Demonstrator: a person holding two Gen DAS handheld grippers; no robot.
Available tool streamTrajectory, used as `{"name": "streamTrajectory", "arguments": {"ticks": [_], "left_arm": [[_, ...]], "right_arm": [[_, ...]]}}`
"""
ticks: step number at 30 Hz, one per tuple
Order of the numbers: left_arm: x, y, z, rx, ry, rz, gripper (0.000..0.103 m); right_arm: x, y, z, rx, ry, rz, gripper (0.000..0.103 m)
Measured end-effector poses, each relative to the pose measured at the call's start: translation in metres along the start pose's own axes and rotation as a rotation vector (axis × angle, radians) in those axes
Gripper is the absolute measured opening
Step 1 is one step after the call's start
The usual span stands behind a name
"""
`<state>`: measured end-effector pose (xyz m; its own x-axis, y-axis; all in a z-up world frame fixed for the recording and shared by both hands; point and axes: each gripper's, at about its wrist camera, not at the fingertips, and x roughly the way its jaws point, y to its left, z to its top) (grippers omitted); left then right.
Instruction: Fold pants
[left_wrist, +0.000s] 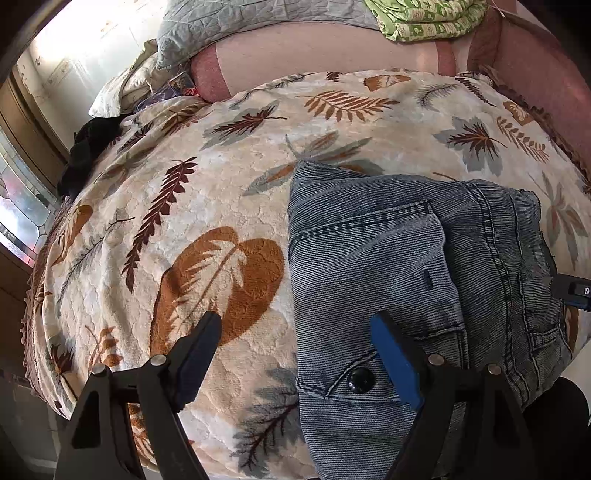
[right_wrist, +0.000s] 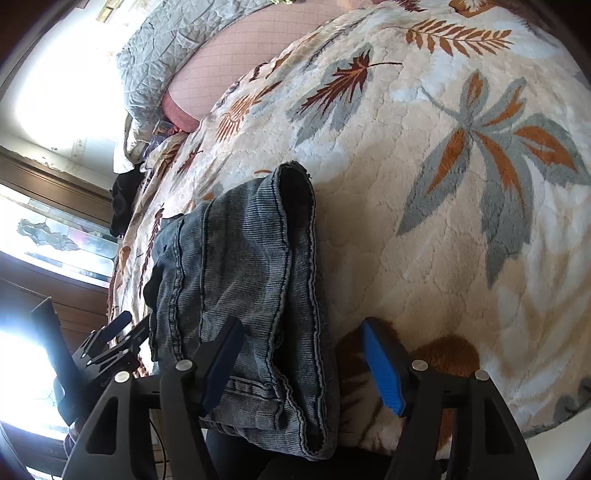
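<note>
Both tools stand open and hold nothing. Left tool (left_wrist: 295, 350) hangs over the left edge of the pants (left_wrist: 417, 280), right tool (right_wrist: 303, 354) over their right edge. They lie folded on the bed's leafy blanket (left_wrist: 207, 206), pointing away from both.

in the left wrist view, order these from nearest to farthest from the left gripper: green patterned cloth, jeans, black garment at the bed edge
Measured from the left gripper:
1. jeans, folded on the leaf blanket, partly under its right finger.
2. black garment, at the bed's left edge, farther up.
3. green patterned cloth, at the far end, top right.
</note>
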<state>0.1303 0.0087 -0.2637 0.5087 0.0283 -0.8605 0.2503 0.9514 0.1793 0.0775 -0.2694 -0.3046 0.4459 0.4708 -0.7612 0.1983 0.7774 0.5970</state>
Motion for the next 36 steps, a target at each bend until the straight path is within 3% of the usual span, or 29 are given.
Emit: {"name": "streamTrajectory", "arguments": {"ticks": [26,36], "left_arm": [[0.027,-0.004,0.011,-0.059,-0.032,-0.057,0.090],[0.029,-0.005,0.013,-0.077,-0.041,-0.061,0.090]], "right_arm": [[0.034,0.030,0.012,-0.134,0.039,0.104,0.073],[0.043,0.041,0.013,-0.176,0.057,0.075,0.073]]}}
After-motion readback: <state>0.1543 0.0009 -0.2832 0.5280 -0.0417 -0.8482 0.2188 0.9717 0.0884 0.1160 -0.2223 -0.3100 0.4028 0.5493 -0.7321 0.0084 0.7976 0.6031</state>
